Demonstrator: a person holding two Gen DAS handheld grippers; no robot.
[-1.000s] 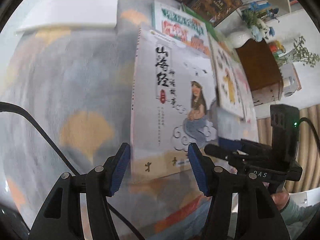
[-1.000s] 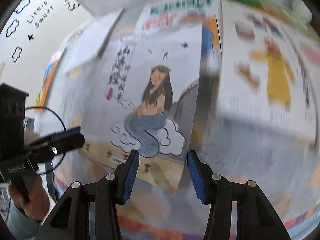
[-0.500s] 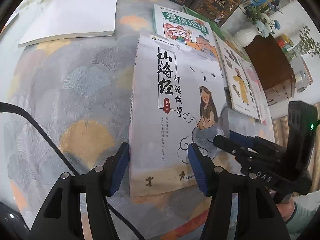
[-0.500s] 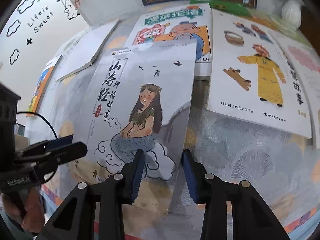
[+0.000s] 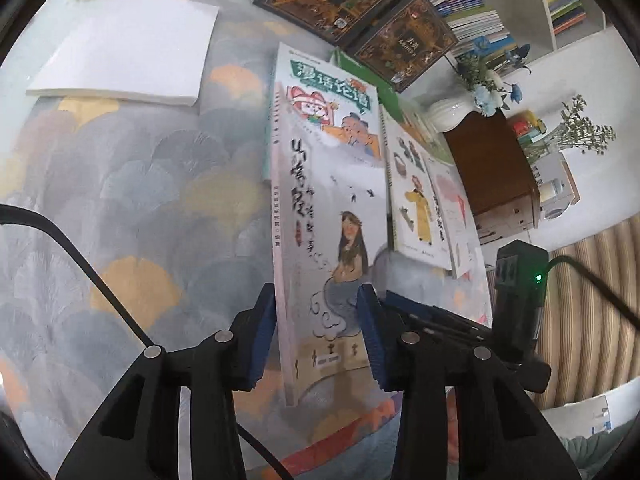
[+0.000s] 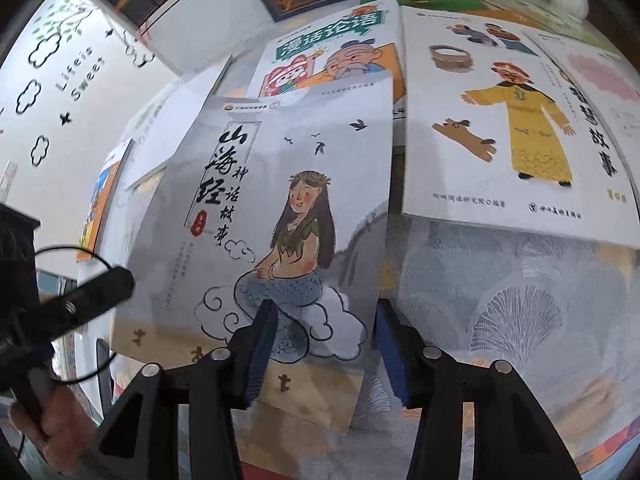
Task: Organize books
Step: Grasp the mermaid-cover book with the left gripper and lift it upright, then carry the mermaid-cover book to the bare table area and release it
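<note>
The left gripper (image 5: pixel 318 332) has its jaws closing, with the near spine corner of the grey mermaid book (image 5: pixel 332 240) between the blue pads; the left pad lies against the spine edge, the right pad sits just off the cover. The right gripper (image 6: pixel 322 354) has its jaws opening astride that book's near right corner (image 6: pixel 280 220), the left pad over the cover, the right pad past the page edge, clear of it. The mermaid book is tilted, its spine side raised off the fan-patterned cloth (image 5: pixel 132 208). Its far end overlaps the green-titled comic book (image 5: pixel 340 96). Just right of the mermaid book lies the yellow-robe book (image 6: pixel 516 128). Left of it and farther, well apart, a plain white book (image 5: pixel 128 48). Beyond the comic book, two dark ornate books (image 5: pixel 404 40)
</note>
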